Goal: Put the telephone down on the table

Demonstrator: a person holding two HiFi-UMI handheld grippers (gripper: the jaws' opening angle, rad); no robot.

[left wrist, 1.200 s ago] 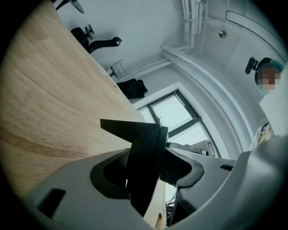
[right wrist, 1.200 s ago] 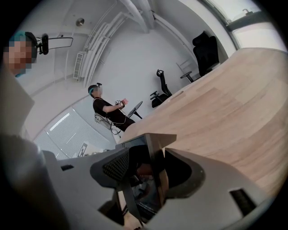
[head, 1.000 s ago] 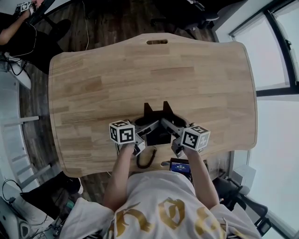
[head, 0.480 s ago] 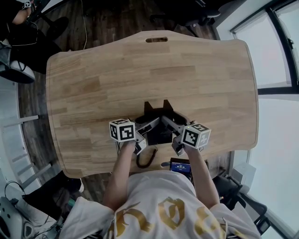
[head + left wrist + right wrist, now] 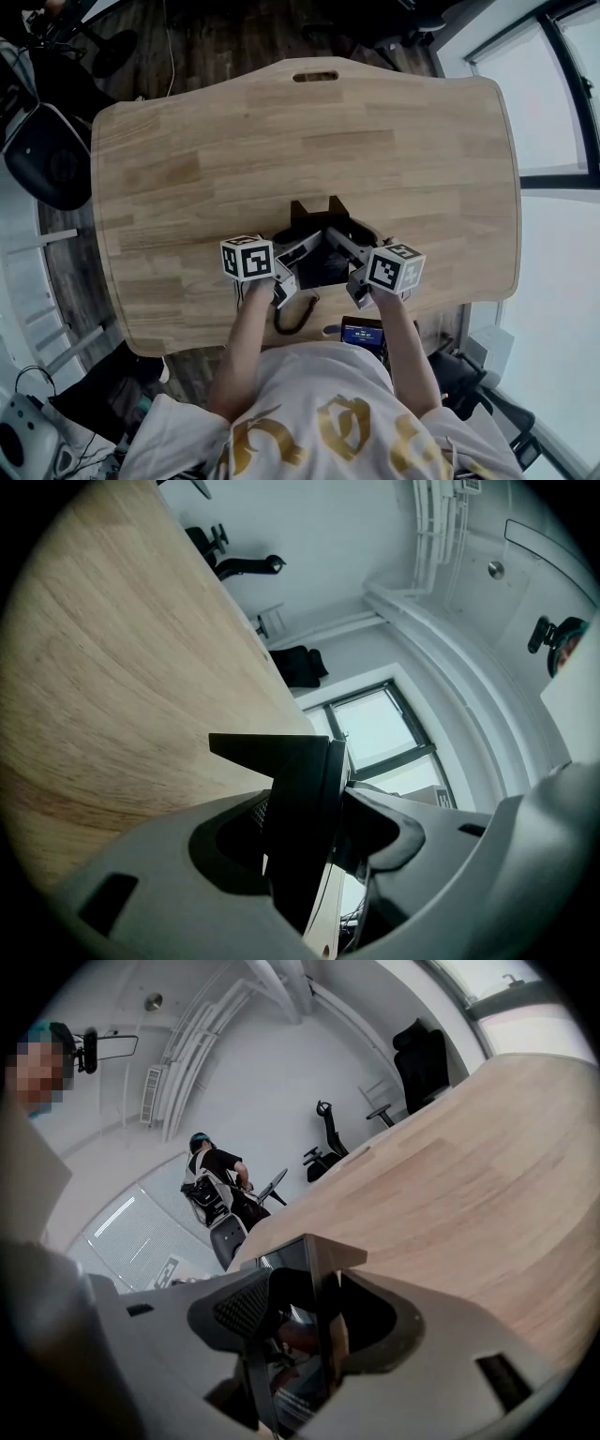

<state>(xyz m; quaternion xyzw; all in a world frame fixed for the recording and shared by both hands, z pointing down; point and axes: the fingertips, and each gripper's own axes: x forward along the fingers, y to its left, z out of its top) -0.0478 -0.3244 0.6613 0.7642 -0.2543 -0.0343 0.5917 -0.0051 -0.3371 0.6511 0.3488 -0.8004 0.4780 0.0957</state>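
Gripping the black telephone point(image 5: 323, 265) from both sides, I had my left gripper point(image 5: 314, 808) clenched on a flat dark panel at its left edge and my right gripper point(image 5: 309, 1307) clamped on a thin black wall at its right edge, each with the pads pressed against hard plastic. I judged it a stiff, boxy thing of moderate weight, rigid enough to take a firm pinch without giving. Its smooth casing looked likely to slide in the pads if I tilted it, so the two opposite edges seemed the right places to hold, keeping it level between them. Its coiled cord point(image 5: 292, 321) hung loose off the near edge of the desk point(image 5: 281, 141), soft and springy, and I reckoned it could drag or tug as the body settled. The telephone sat between the two grippers over the near middle of the desk, close in front of me, with bare wood stretching beyond it. From the head view I could not tell whether its base touched the wood or hung just above it.
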